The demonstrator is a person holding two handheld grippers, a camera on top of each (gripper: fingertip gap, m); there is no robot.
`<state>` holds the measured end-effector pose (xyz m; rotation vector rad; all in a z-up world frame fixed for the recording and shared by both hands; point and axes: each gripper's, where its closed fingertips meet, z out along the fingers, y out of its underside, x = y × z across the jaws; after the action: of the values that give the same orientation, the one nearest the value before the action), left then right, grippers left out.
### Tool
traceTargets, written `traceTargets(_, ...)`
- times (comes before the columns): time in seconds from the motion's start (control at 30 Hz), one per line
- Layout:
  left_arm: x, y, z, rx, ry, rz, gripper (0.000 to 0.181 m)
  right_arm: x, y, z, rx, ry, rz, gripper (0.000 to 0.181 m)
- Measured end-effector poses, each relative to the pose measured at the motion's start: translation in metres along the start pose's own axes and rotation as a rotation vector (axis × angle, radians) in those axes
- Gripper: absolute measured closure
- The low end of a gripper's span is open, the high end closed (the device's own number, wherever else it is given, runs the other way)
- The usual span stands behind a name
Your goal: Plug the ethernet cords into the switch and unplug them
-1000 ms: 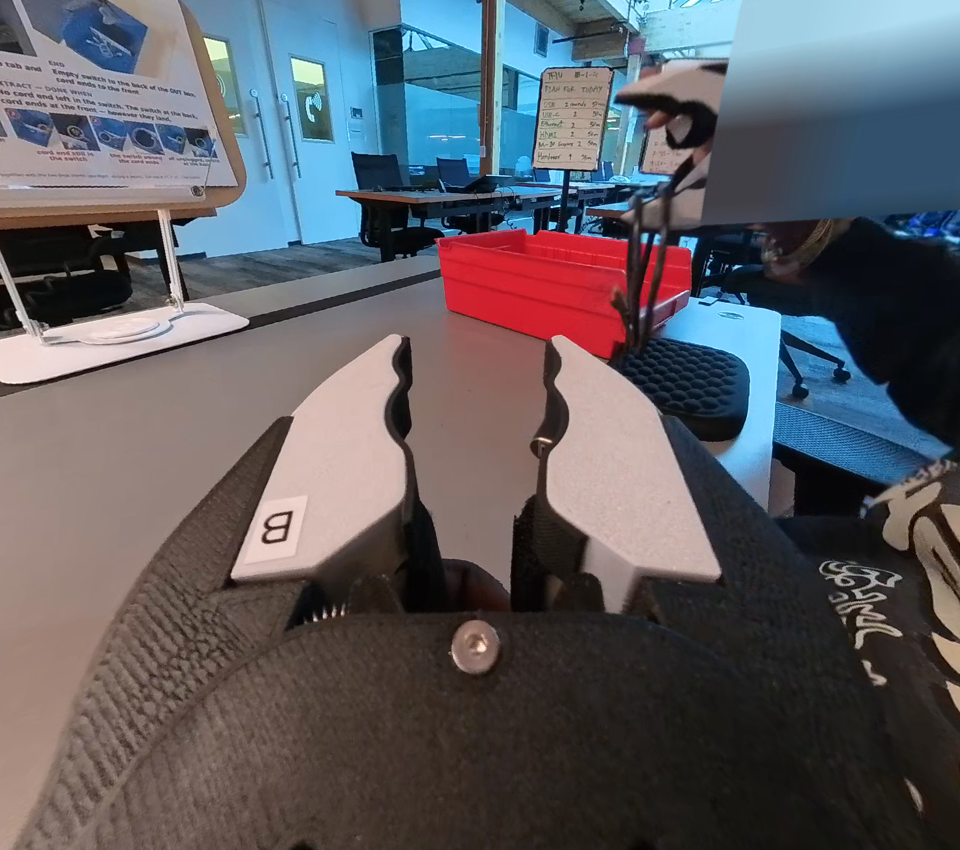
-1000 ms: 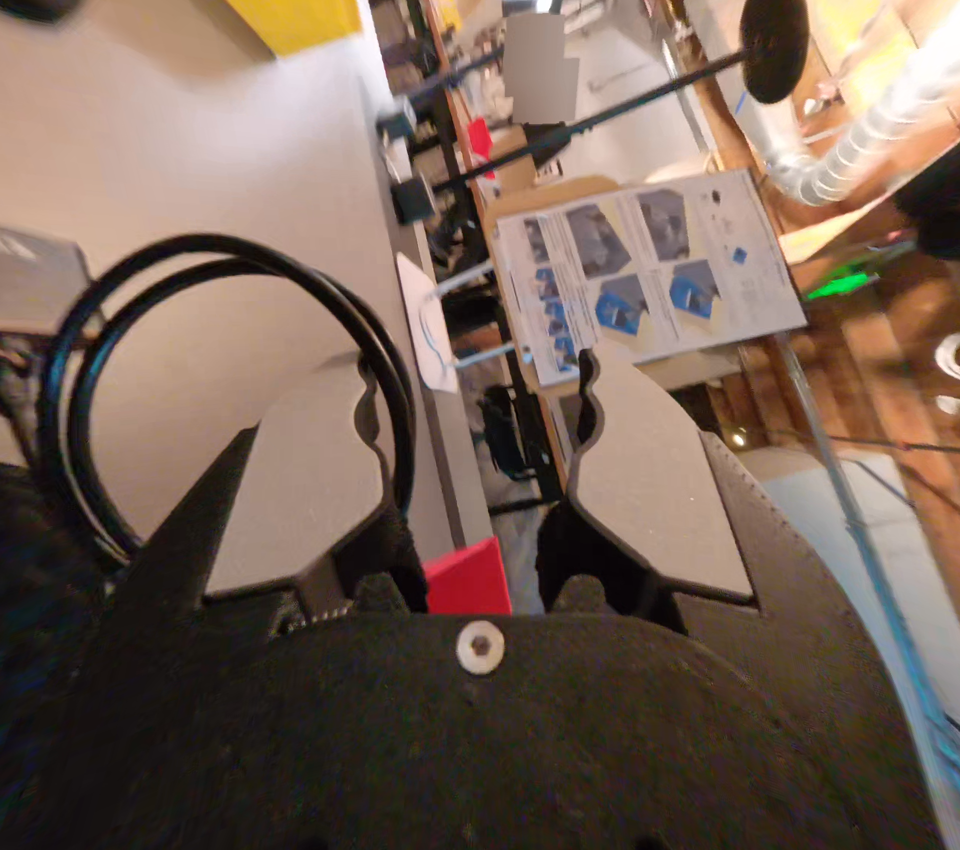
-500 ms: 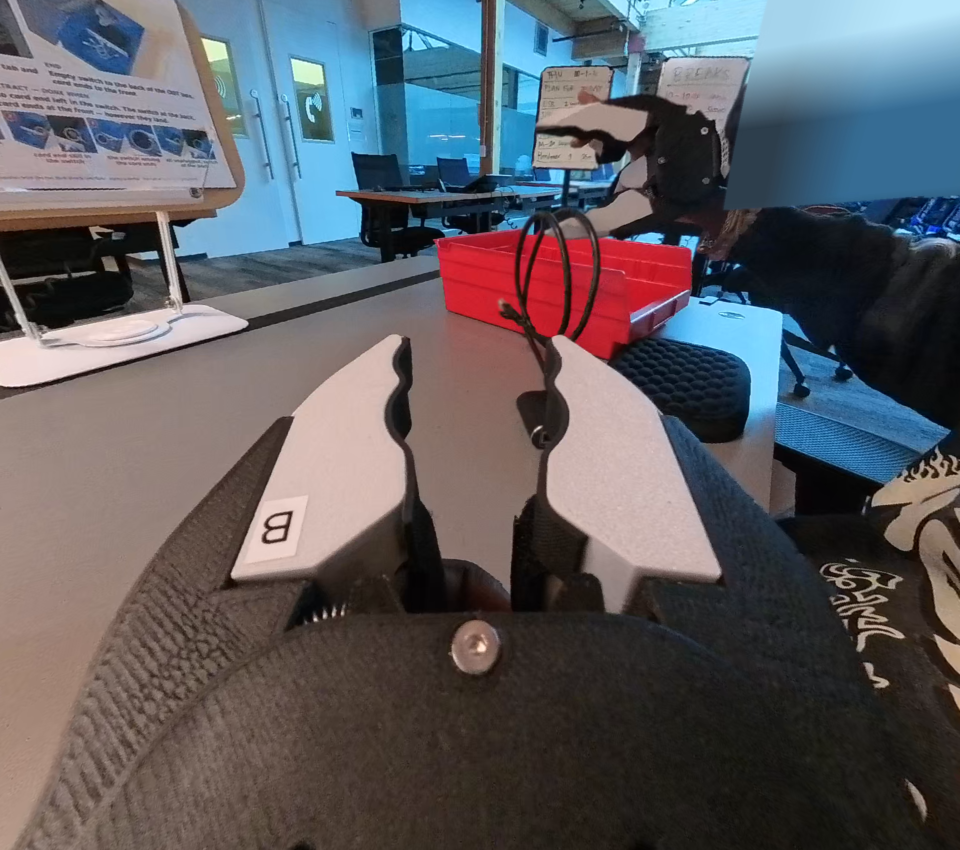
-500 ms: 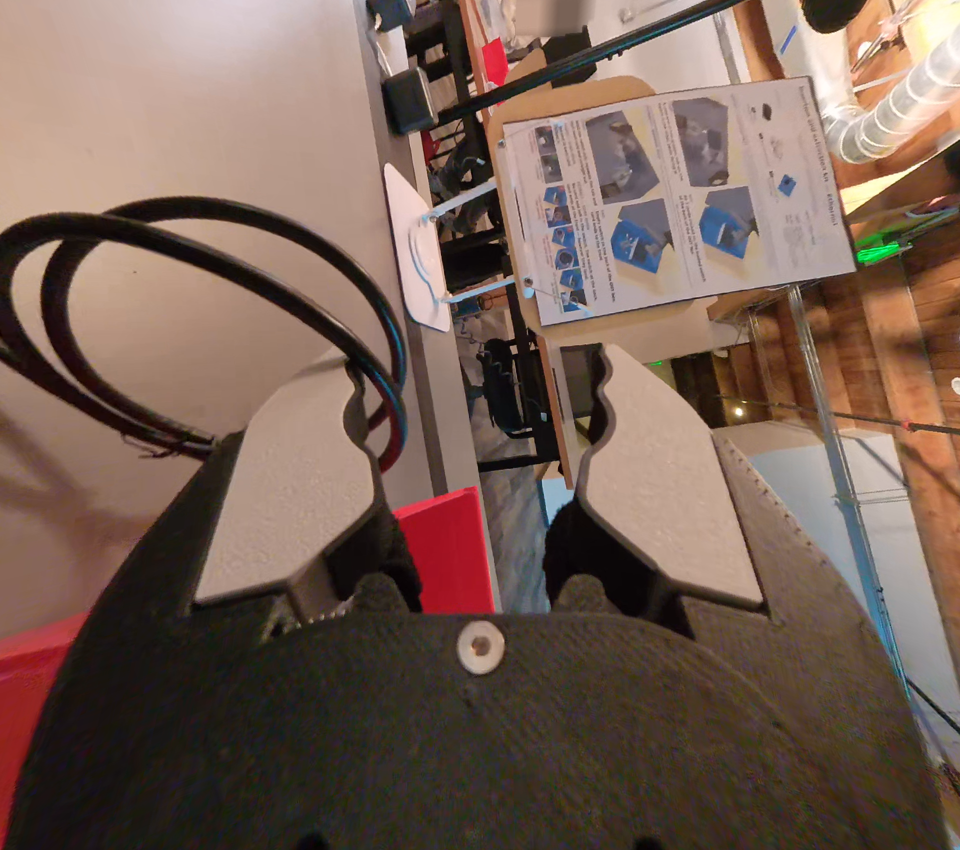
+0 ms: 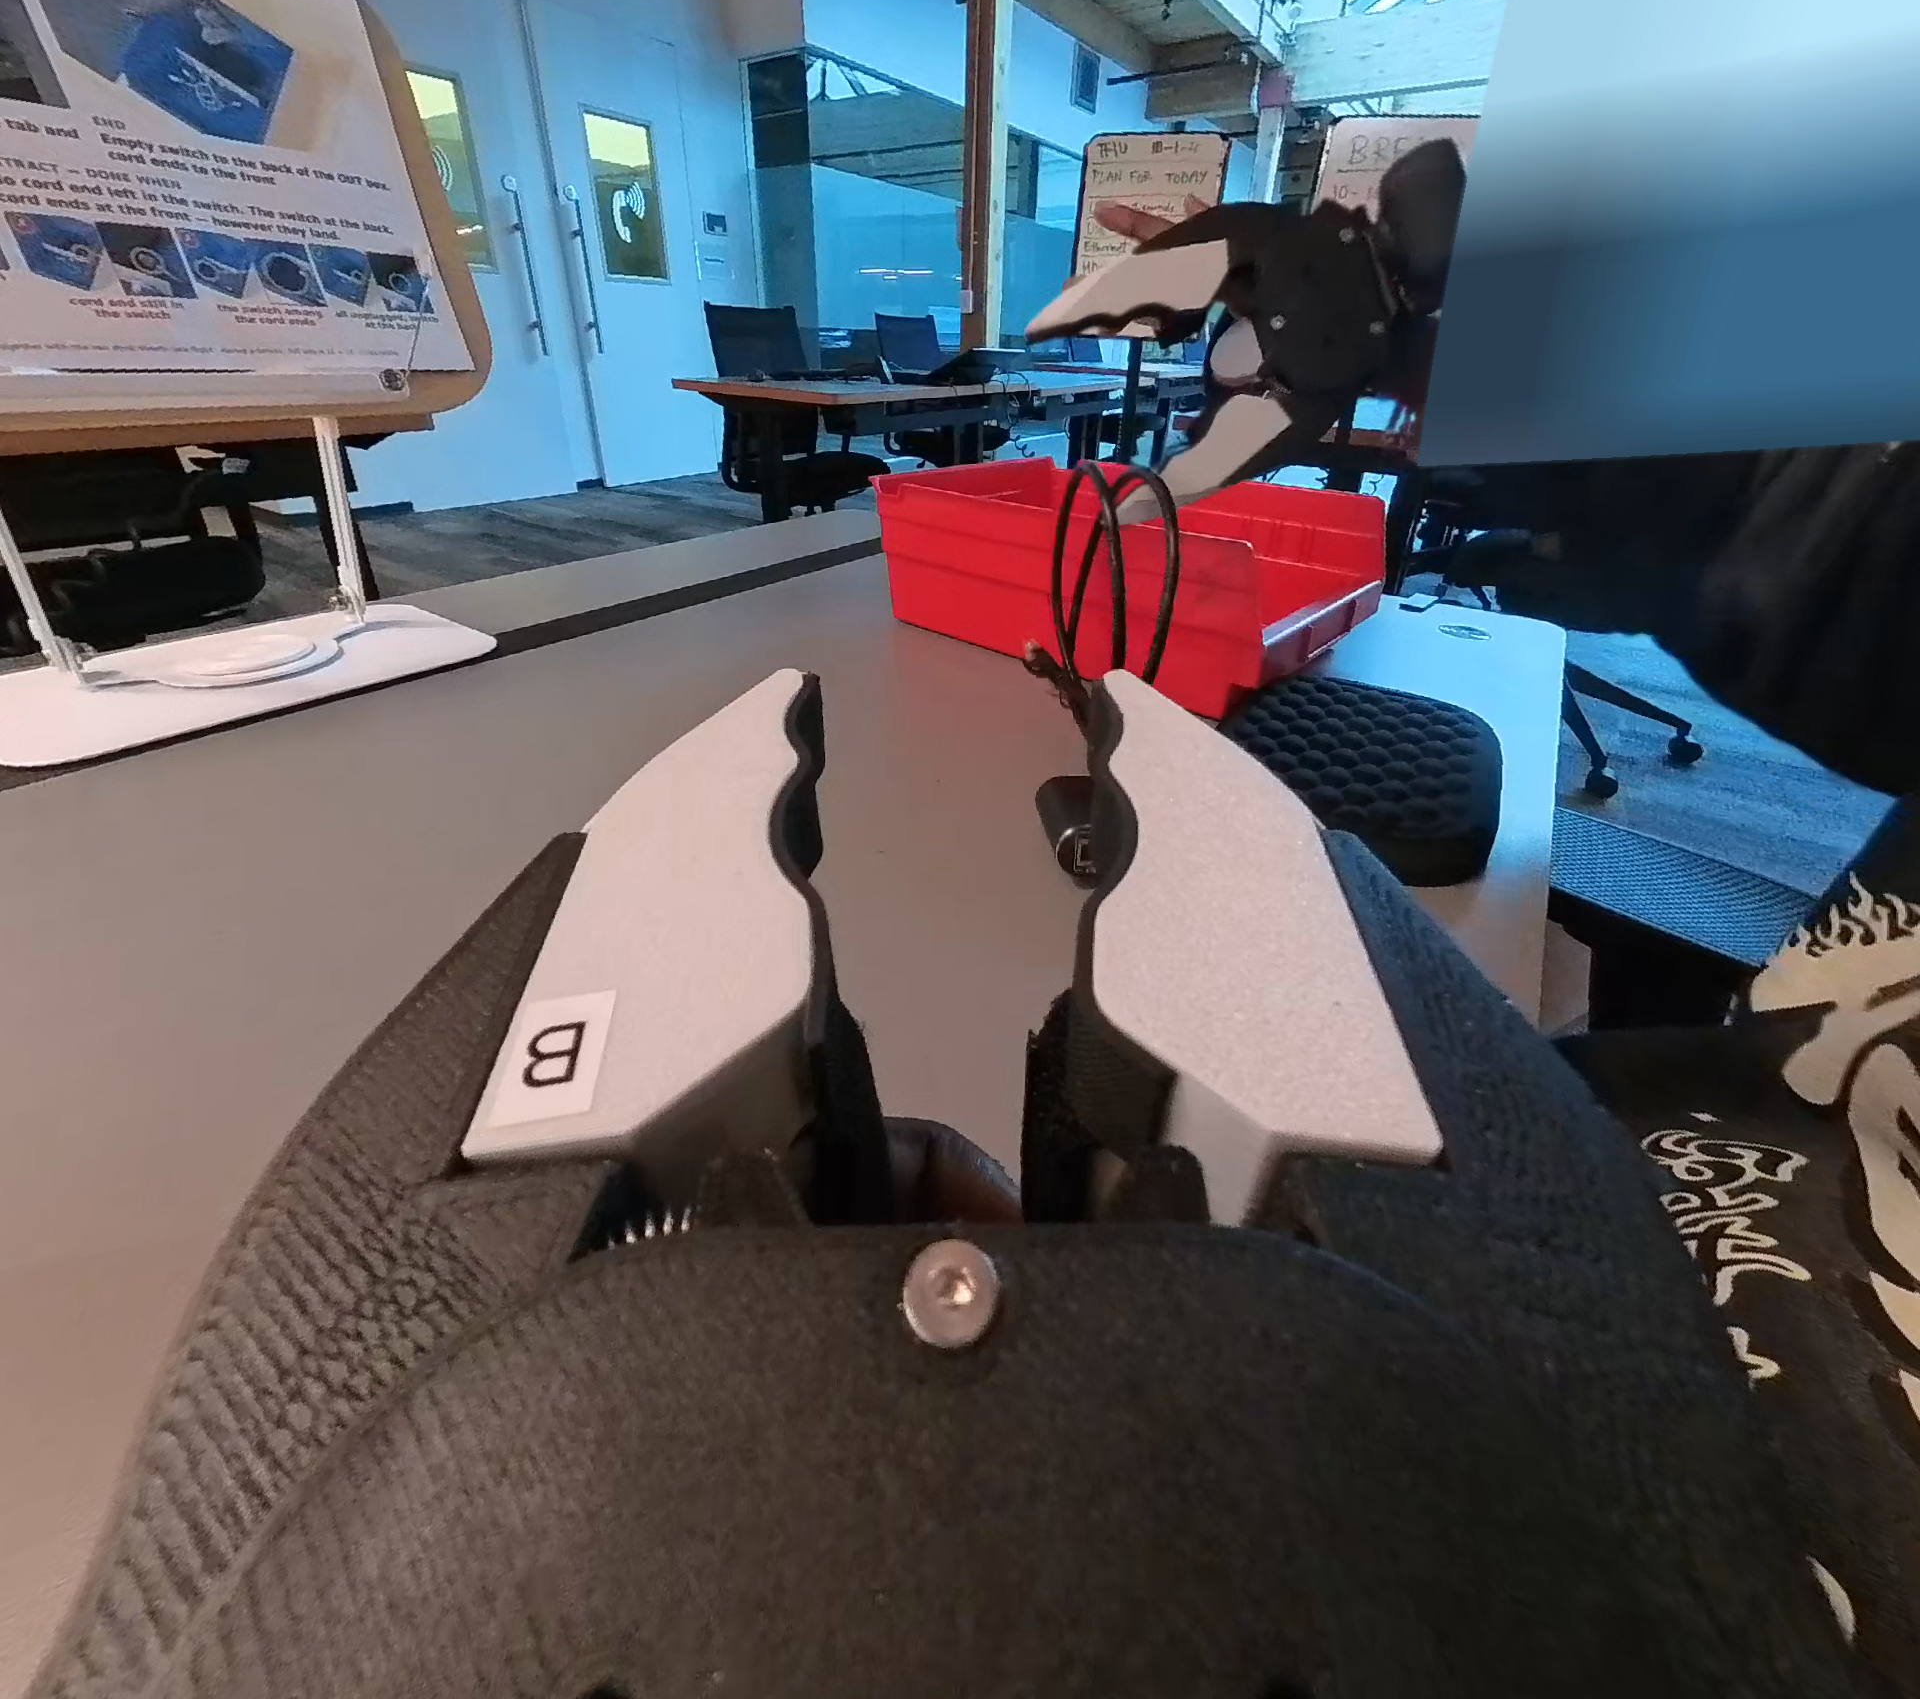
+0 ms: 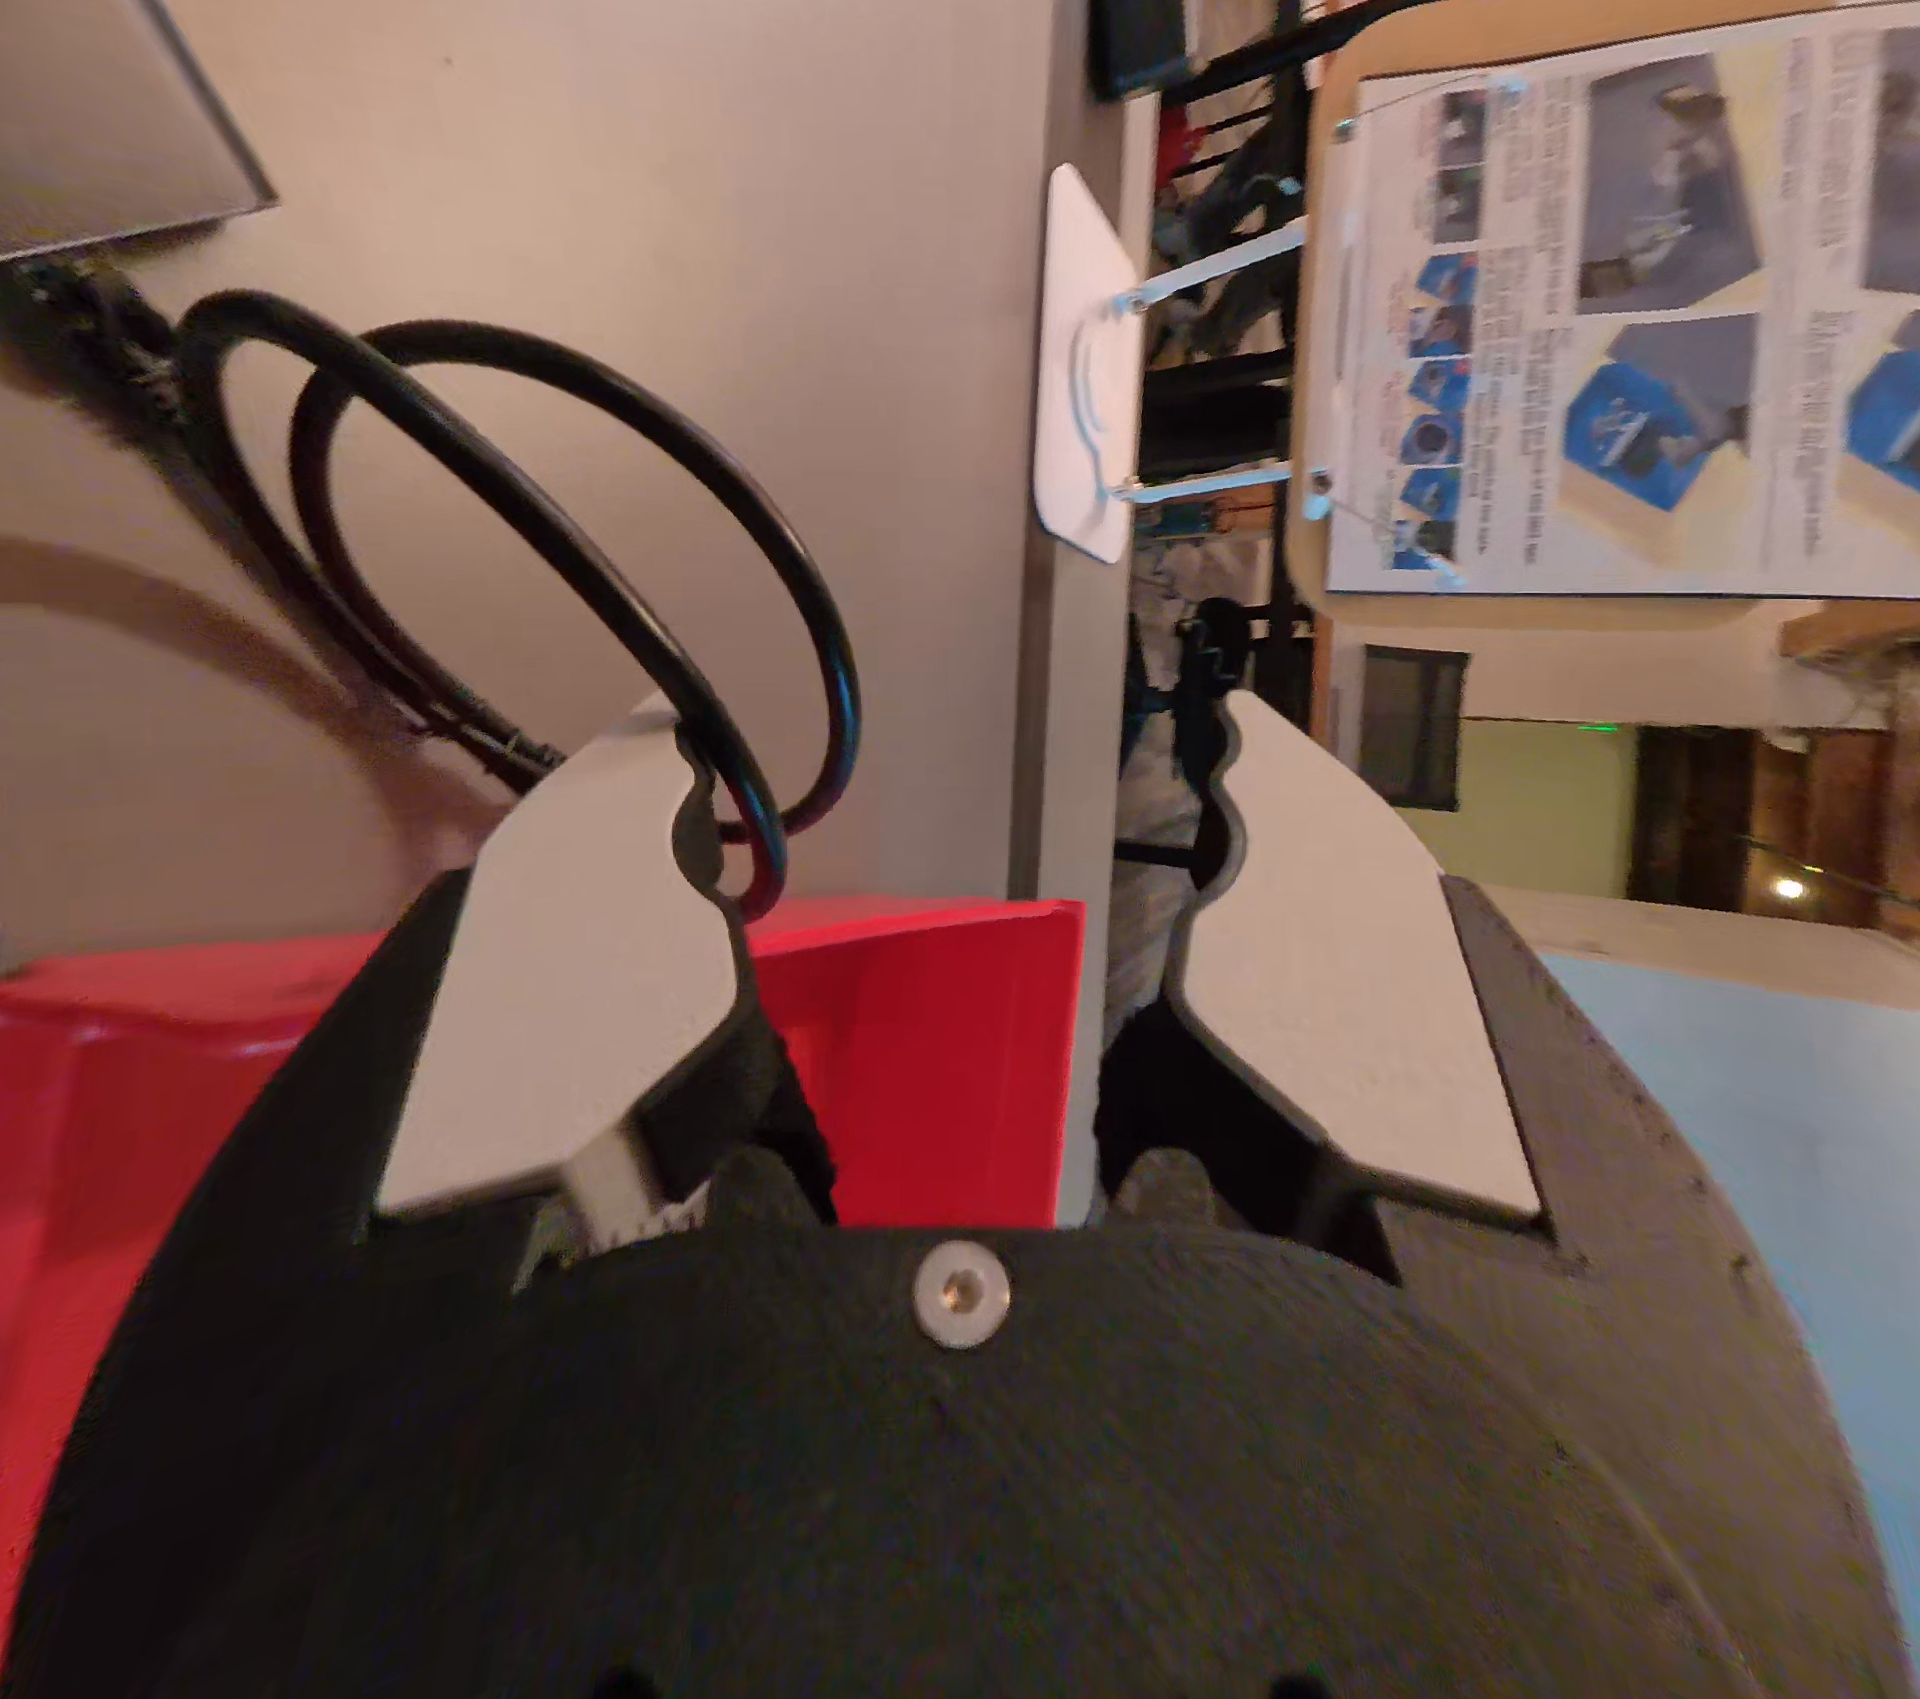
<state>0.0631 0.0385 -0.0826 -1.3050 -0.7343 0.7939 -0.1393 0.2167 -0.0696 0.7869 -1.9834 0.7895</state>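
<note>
Cord (image 5: 1117, 569) end hidden behind left tool (image 5: 961, 719) finger.

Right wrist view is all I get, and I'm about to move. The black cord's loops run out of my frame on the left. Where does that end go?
Observer: In the left wrist view, the black ethernet cord drops to its plug, low over the grey table.
Operator: Is the left gripper holding the plug?
Observer: No. The left gripper is open. The plug sits at the inner edge of its right finger, and I can't tell if they touch.
Operator: Is there a switch nearby?
Observer: None shows. A black honeycomb pad lies just in front of the red bin.
</note>
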Motion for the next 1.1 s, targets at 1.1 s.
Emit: traceTargets(1.1,-0.077,-0.083,-0.149,-0.278,-0.362,0.375,0.13,-0.029,-0.135,-0.128,0.848,0.909,0.424,0.081)
